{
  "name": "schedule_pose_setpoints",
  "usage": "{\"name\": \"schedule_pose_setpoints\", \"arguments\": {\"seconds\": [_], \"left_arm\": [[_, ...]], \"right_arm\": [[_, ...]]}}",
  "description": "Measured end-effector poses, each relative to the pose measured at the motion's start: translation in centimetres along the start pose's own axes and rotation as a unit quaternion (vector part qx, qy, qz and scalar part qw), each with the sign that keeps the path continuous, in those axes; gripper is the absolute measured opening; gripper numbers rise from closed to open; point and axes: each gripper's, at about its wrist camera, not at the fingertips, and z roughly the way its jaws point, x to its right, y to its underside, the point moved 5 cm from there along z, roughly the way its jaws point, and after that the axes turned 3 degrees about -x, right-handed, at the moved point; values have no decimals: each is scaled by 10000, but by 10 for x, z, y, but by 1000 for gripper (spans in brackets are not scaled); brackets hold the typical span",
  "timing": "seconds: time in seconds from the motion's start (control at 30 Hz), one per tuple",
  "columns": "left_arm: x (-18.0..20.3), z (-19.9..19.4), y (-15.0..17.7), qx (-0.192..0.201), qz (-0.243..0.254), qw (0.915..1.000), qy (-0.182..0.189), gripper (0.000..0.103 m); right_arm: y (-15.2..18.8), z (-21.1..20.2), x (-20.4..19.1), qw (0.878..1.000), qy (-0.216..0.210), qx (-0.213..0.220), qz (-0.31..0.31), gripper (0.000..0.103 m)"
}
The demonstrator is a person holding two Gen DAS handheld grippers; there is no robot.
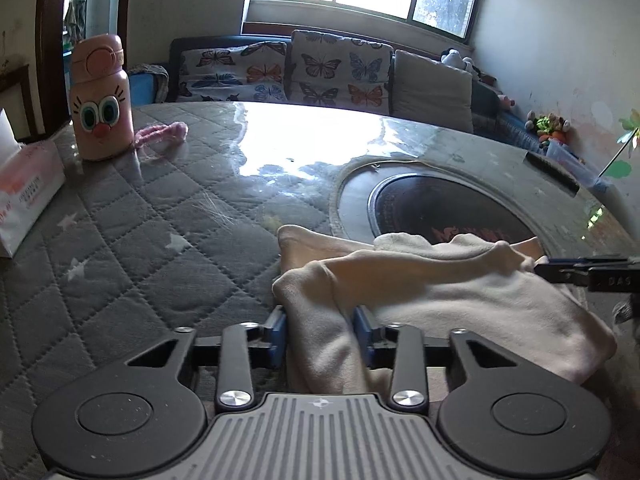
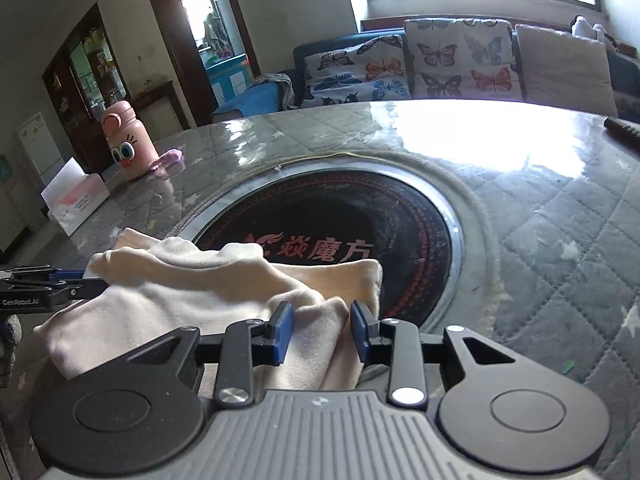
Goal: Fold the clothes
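Note:
A cream-coloured garment [image 1: 460,292] lies bunched on the quilted grey table, partly over the round black cooktop. My left gripper [image 1: 320,332] is shut on the garment's left end, the cloth pinched between its blue pads. My right gripper [image 2: 322,332] is shut on the garment's [image 2: 200,296] right end in the same way. Each gripper shows side-on in the other's view: the right one [image 1: 540,270] touches the cloth's far right, the left one [image 2: 100,282] its far left. The cloth hangs slack between them.
A round black cooktop [image 2: 360,220] is set into the table [image 2: 580,260]. A pink cartoon bottle [image 1: 102,100] with a pink cloth strip [image 1: 164,132] stands far left, a tissue box [image 1: 28,188] beside it. A dark remote [image 1: 554,172] lies at the right. A sofa stands behind.

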Motion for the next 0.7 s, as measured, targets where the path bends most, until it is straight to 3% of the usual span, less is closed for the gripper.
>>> {"name": "schedule_pose_setpoints", "arguments": {"seconds": [0.13, 0.23, 0.27, 0.33, 0.37, 0.43, 0.5, 0.57, 0.7], "left_arm": [[1, -1, 0, 24, 29, 10000, -69, 37], [2, -2, 1, 43, 45, 9999, -131, 39], [3, -2, 1, 50, 48, 9999, -150, 39], [3, -1, 1, 59, 71, 9998, -174, 38], [4, -1, 1, 56, 68, 9998, -157, 38], [4, 0, 1, 38, 35, 10000, -79, 27], [6, -1, 0, 63, 36, 10000, -62, 22], [7, -4, 0, 118, 37, 9999, -93, 19], [3, -20, -1, 290, -73, 9995, -138, 17]], "right_arm": [[-3, -4, 2, 9997, 205, 91, -48, 31], [-2, -4, 6, 9997, 253, 76, -12, 41], [-1, -4, 7, 9995, 307, 71, -22, 49], [2, -2, 9, 9993, 352, 87, 6, 49], [2, -2, 9, 9994, 334, 109, 15, 47], [2, -2, 6, 9997, 231, 79, 12, 40], [2, -1, 2, 9999, 143, 23, -28, 23], [1, -2, -3, 9999, 100, 10, -76, 13], [-9, -11, -15, 9996, 83, 131, -226, 10]]}}
